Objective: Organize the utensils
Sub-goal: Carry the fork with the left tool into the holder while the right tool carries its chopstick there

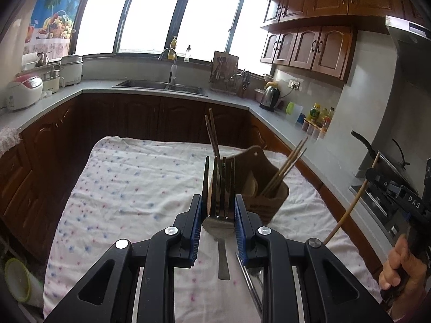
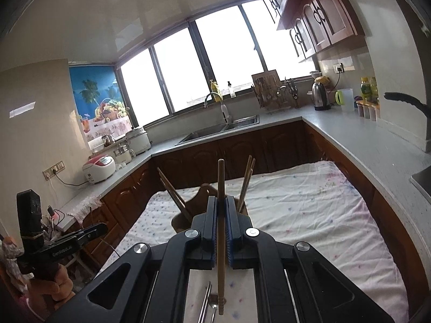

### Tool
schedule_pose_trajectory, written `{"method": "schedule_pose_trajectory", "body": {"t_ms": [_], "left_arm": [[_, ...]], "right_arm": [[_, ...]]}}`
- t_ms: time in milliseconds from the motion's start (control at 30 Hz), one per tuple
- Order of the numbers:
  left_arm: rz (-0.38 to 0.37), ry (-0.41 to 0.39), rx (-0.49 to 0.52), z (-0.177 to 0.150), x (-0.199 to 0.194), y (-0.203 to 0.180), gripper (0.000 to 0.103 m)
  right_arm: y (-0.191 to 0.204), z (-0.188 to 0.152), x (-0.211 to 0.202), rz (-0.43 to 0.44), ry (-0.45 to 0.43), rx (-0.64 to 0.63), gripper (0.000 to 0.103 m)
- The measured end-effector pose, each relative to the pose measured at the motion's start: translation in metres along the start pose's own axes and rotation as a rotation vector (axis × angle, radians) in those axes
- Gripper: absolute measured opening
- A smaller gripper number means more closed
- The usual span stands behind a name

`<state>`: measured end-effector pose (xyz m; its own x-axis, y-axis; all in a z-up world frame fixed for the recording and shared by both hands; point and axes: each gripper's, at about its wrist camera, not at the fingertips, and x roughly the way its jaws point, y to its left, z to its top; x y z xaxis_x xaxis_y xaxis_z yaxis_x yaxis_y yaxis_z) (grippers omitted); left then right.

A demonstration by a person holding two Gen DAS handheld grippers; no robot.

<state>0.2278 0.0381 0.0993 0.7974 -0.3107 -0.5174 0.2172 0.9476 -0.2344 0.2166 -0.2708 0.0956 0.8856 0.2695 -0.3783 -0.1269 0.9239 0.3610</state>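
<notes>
You are in a kitchen with big bright windows [image 1: 161,13], brown cupboards [image 1: 309,48] and a grey counter [image 1: 282,123] that runs round to a sink [image 1: 161,84]. In front of you is the worktop, covered with a white dotted cloth [image 1: 129,183]. Near its far right corner stands the brown utensil holder [image 1: 265,185], and it already has some chopsticks [image 1: 285,168] leaning in it, so I think you are partly done. Your left hand-held gripper [image 1: 218,212] is clamped on a metal fork [image 1: 219,188], tines up, just in front of the holder. Your right hand-held gripper [image 2: 221,228] is squeezed tight on one wooden chopstick [image 2: 221,188], held upright near the holder. Both still need to go in. A metal spoon [image 1: 254,282] and perhaps another metal piece lie on the cloth at the near edge, still to be picked up.
</notes>
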Motion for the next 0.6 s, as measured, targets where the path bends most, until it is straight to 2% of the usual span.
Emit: {"method": "schedule_pose_trajectory", "body": {"t_ms": [300,600], "left_arm": [[-0.007,-0.075,0.014,0.036,0.021,-0.004,0.021],[-0.006,-0.159,-0.018,0.068,0.057,0.0,0.021]], "right_arm": [[0.002,0.037,0.019,0.02,-0.074,-0.005,0.006],[0.003,0.073,0.046,0.028,-0.155,-0.017,0.006]]}}
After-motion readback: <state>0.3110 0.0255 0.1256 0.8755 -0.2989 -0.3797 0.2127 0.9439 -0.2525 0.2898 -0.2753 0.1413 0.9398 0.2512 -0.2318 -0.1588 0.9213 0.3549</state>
